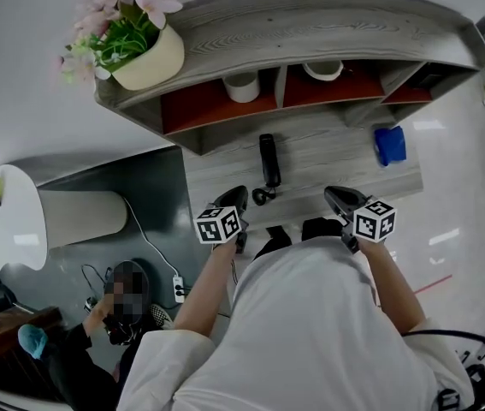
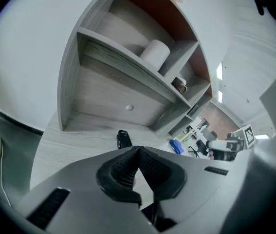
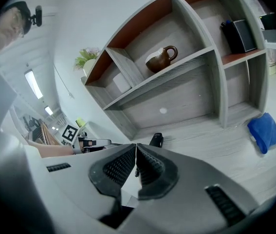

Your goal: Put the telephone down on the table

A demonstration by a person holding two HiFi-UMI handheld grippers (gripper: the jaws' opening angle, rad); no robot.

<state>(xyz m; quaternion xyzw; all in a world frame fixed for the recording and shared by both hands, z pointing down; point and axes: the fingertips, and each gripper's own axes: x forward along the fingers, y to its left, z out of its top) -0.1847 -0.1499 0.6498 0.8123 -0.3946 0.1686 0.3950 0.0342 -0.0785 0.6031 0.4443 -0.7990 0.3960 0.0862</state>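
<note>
The black telephone handset point(image 1: 269, 161) lies flat on the grey wooden desk point(image 1: 328, 174), its curled cord point(image 1: 263, 196) at the near end. It also shows as a small black telephone point(image 2: 123, 139) just beyond the left jaws, and the same telephone point(image 3: 156, 140) sits past the right jaws. My left gripper point(image 1: 236, 194) hovers at the desk's front edge, left of the cord, shut with nothing between its pads point(image 2: 125, 167). Right of the handset, my right gripper point(image 1: 336, 195) is also shut and empty; its pads point(image 3: 119, 165) meet at the tips.
A blue cloth point(image 1: 389, 144) lies on the desk at the right. The shelf unit behind holds a white roll point(image 1: 242, 86) and a jug point(image 3: 161, 57); a flower pot point(image 1: 144, 50) stands on top. A person point(image 1: 127, 306) sits on the floor at lower left by a power strip point(image 1: 178, 289).
</note>
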